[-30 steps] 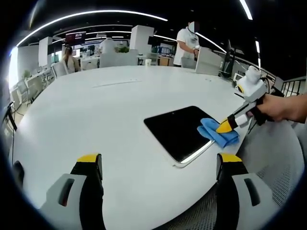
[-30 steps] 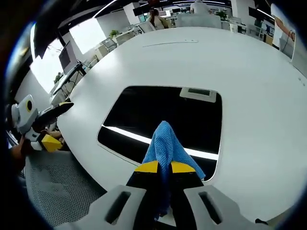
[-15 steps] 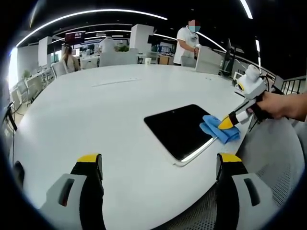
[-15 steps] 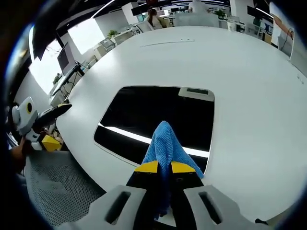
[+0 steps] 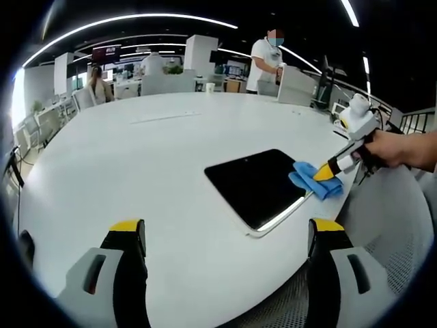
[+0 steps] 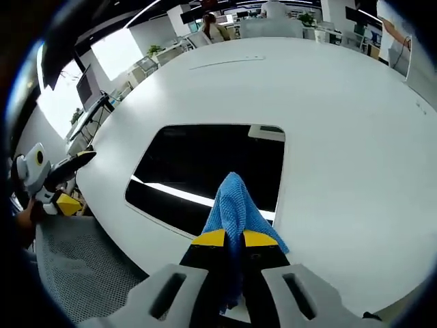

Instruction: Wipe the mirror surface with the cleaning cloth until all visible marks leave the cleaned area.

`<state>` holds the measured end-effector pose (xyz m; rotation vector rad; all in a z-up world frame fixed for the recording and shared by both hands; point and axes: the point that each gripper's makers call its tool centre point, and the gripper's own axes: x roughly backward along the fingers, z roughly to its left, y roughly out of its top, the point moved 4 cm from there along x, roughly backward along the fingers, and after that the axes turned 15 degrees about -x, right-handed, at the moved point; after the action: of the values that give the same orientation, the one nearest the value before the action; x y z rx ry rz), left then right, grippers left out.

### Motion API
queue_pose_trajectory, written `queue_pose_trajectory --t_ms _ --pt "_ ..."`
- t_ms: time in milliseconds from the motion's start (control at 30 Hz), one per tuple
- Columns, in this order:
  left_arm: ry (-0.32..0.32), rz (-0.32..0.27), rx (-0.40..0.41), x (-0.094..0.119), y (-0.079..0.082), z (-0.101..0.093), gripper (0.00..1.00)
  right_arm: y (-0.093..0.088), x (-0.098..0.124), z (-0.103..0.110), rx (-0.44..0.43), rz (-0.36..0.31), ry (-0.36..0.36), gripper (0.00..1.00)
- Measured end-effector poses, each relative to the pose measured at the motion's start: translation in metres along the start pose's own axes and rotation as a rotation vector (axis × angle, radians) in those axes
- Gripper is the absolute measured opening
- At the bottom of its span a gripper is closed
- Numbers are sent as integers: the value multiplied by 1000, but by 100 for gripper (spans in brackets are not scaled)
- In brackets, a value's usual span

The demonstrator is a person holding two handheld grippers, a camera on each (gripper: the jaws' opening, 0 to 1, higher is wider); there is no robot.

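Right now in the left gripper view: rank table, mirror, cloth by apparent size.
1. Table, largest by far.
2. Mirror, lying flat on it.
3. Blue cloth, smallest, held shut in the right claw at the mirror's edge.

a broad white tabletop (image 5: 136, 164) fills the foreground, with a person in a white shirt (image 5: 265, 61) standing beyond its far edge, a seated person (image 5: 97, 83) at left, and a grey mesh chair (image 6: 89, 280) just beside the near edge.

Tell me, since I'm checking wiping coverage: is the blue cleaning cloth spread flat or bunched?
Bunched. The blue cleaning cloth rises in a folded peak from the shut right gripper, over the dark rectangular mirror's edge.
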<state>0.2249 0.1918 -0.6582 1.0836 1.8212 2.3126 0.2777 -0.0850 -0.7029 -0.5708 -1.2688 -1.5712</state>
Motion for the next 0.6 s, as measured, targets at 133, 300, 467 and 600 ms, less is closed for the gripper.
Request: queue_pose_trajectory --t_ms 133,300,467,600 --pt "-6 6 -5 0 -1 -2 97 1 0 -5 -13 -5 -6 2" --pt "-12 12 -8 0 -1 -3 97 2 3 -9 -27 -5 -15 2" --pt "-14 17 -9 0 -2 -3 97 2 1 -8 -21 0 -16 2" --pt "-17 19 -10 -1 -3 -3 97 8 -4 -6 -19 -2 -29 1"
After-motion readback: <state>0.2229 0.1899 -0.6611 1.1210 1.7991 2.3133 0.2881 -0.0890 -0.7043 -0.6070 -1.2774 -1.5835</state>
